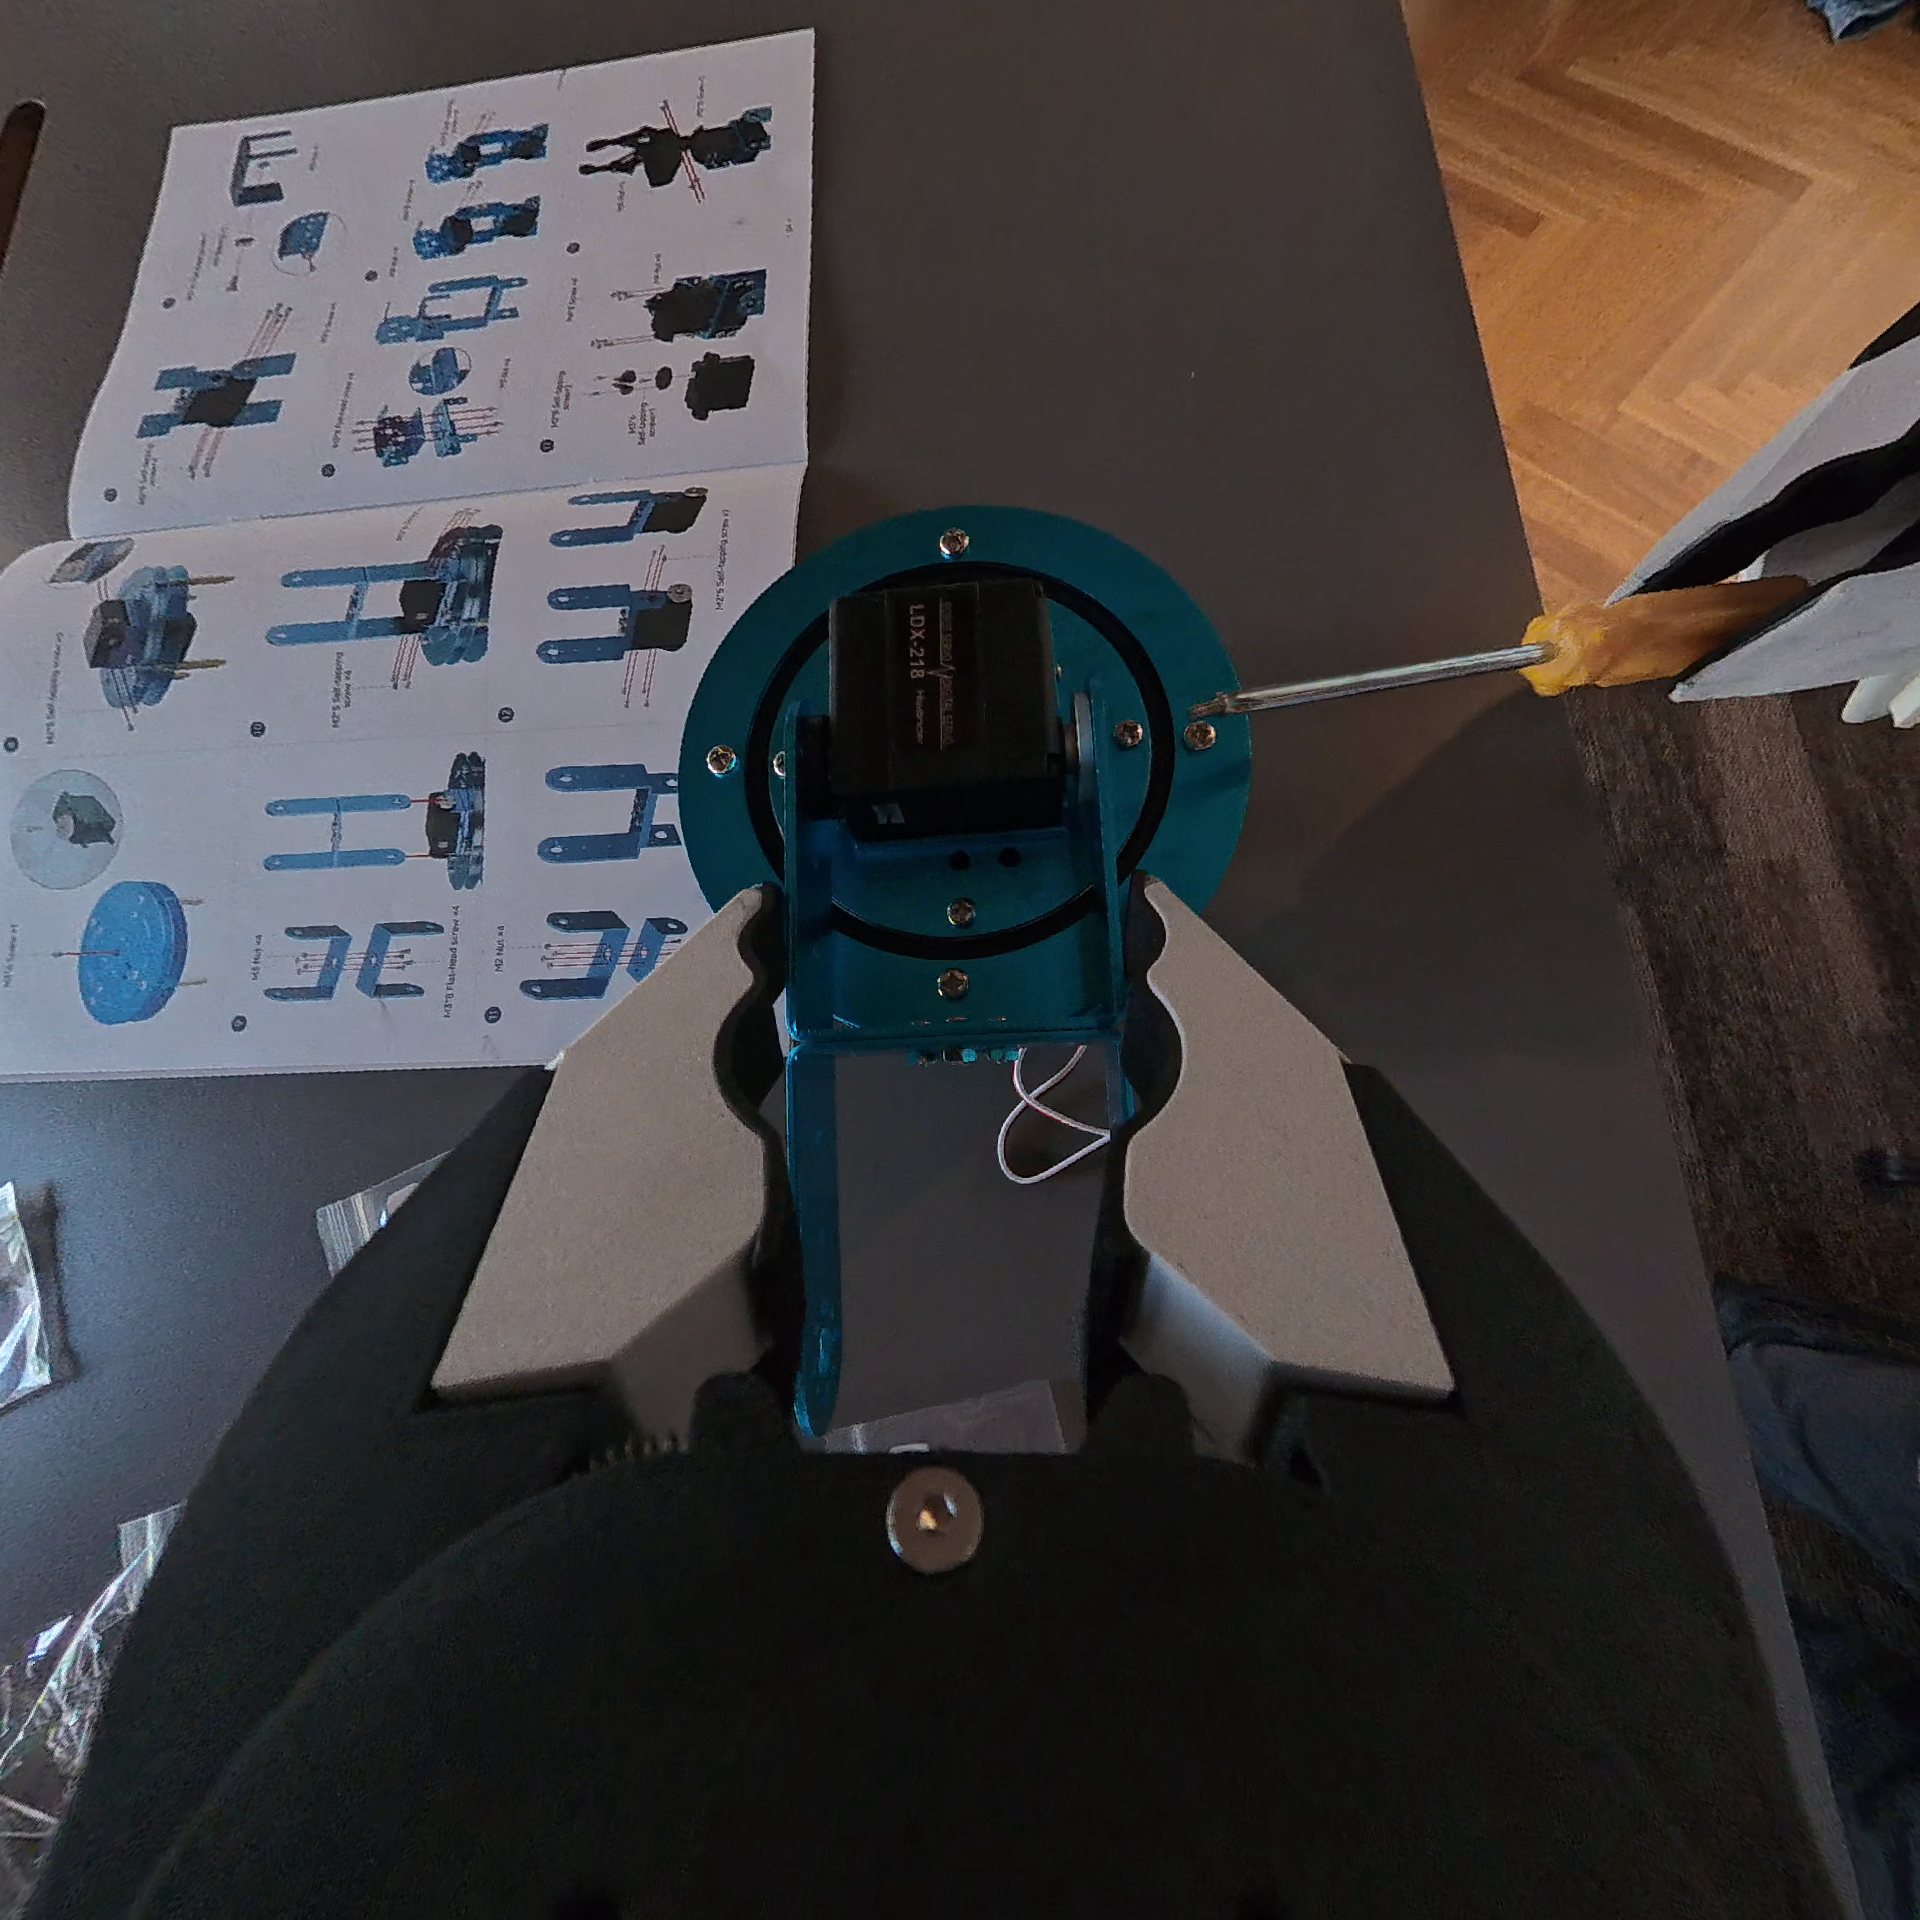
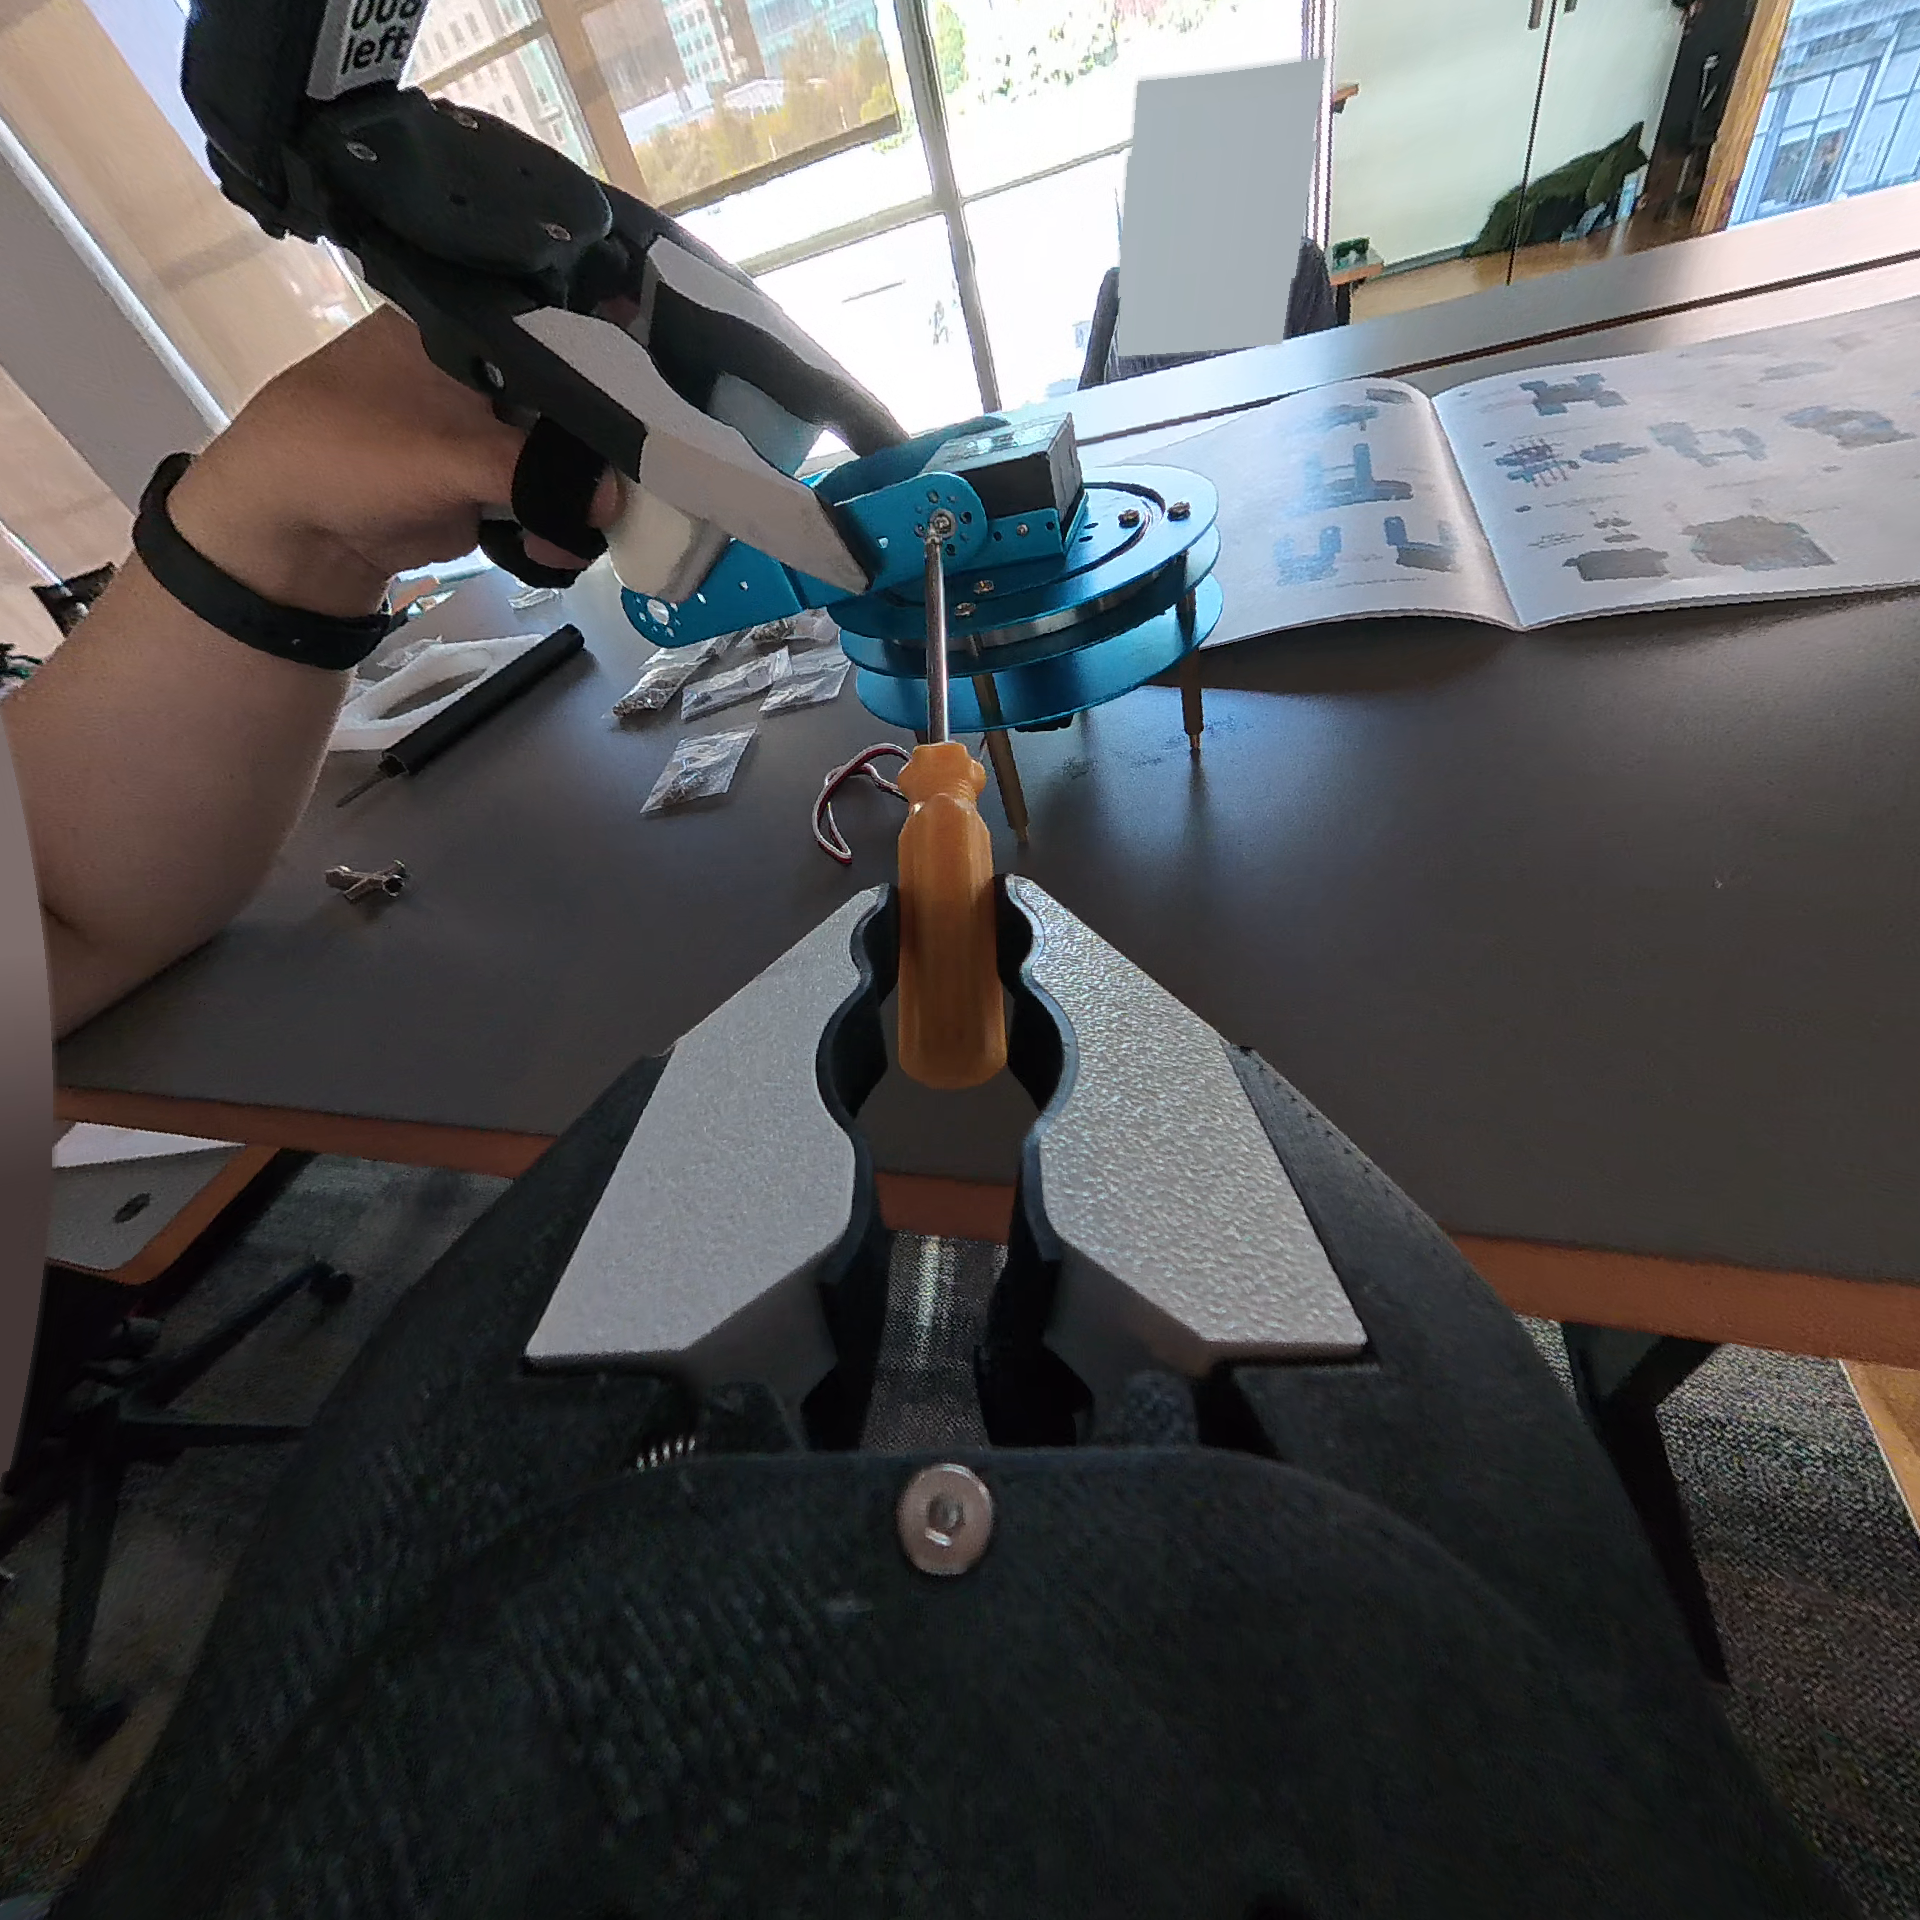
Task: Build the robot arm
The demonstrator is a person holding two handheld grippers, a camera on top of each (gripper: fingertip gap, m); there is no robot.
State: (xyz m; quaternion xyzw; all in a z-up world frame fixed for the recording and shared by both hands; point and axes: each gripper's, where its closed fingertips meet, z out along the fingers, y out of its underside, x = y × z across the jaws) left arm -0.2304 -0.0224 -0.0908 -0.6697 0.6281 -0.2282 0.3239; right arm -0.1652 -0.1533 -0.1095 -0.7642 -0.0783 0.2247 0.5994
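Far left of the dark bench: small clear bags of hardware, a black tube and a loose metal fitting, all apart from one another. An open assembly booklet lies flat just left of the blue round base, its edge near the base rim. Left tongs come in from above, closed on the blue U-bracket, one finger on each bracket side wall; the bracket carries a black servo over the centre of the base. In the right wrist view the base is a stack of blue discs standing on brass standoff legs on the bench, red and white wires trailing beneath. Right tongs are clamped narrow on the amber handle of a screwdriver; the steel shaft runs to the bracket's side pivot, the tip at the screw in the round servo horn.
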